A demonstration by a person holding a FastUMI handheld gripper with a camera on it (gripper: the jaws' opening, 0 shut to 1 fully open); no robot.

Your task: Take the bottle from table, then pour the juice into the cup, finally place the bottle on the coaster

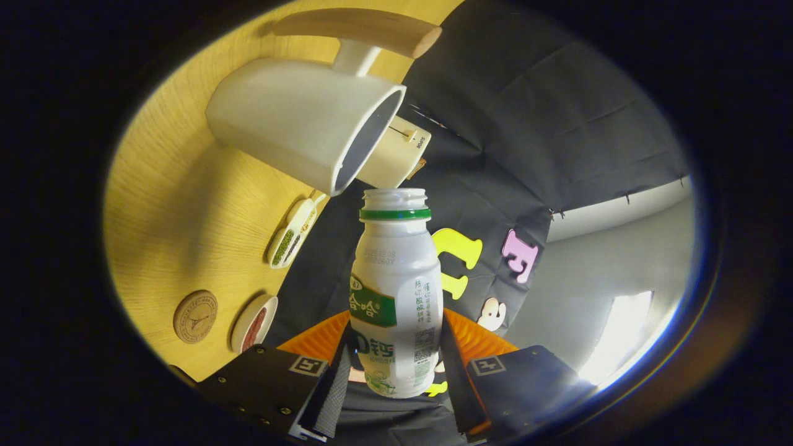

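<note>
My gripper (396,365) is shut on a small white bottle (396,291) with a green neck ring and a green label. The bottle stands between the fingers, its open mouth pointing away from me. The whole view is rolled, so the wooden table (179,204) stands on edge beside the bottle. Just beyond the bottle's mouth is a white cup (297,124) with a wooden handle, its opening facing the bottle. The mouth is close to the cup's rim but outside it. A round wooden coaster (195,316) lies on the table, level with my fingers.
A white box-like object (396,155) sits behind the cup. A small white dish with dark contents (253,323) lies beside the coaster, and a long white dish with green and dark bits (292,232) lies farther on. Black cloth wall hangs behind.
</note>
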